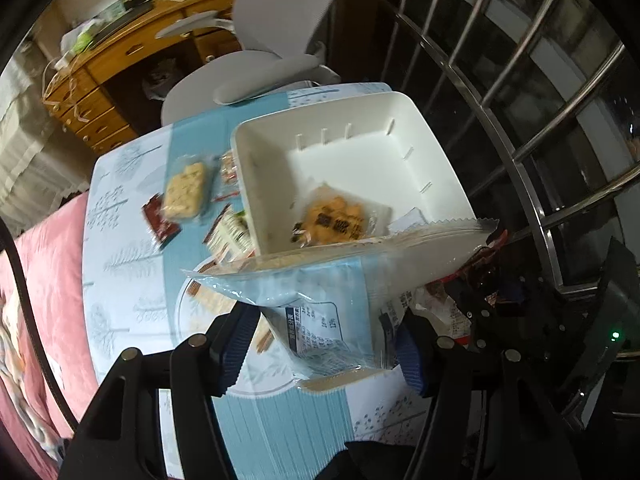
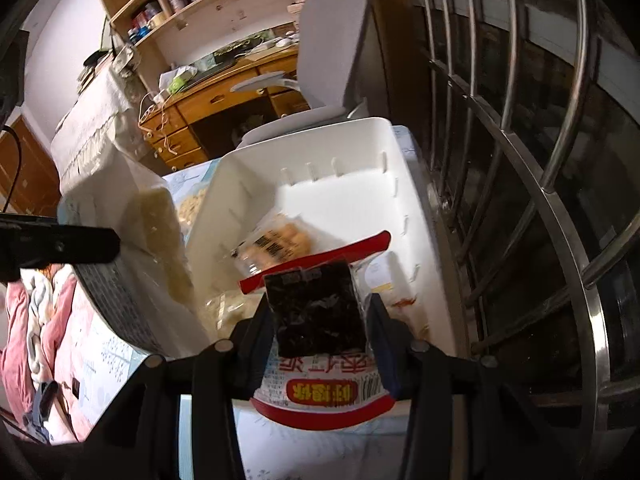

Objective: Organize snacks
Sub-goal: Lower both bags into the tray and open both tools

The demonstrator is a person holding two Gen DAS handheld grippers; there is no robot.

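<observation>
A white plastic bin (image 1: 400,104) stands on the blue-and-white tablecloth (image 1: 132,248), with an orange snack packet (image 1: 336,218) lying inside. My left gripper (image 1: 324,346) is shut on a pale blue-and-white snack packet (image 1: 320,284), held over the bin's near edge. In the right wrist view my right gripper (image 2: 320,320) is shut on a red-and-white packet with a dark seaweed-like sheet (image 2: 316,308), just before the bin (image 2: 360,128). The left-held packet (image 2: 132,248) hangs at the left there, with a black finger (image 2: 60,246) on it.
Left of the bin lie a cracker packet (image 1: 186,190), a dark red packet (image 1: 160,222) and other wrapped snacks. Steel window bars (image 1: 520,120) run close along the right. A grey chair (image 1: 260,76), a wooden desk (image 1: 120,60) and pink bedding (image 1: 40,280) surround the table.
</observation>
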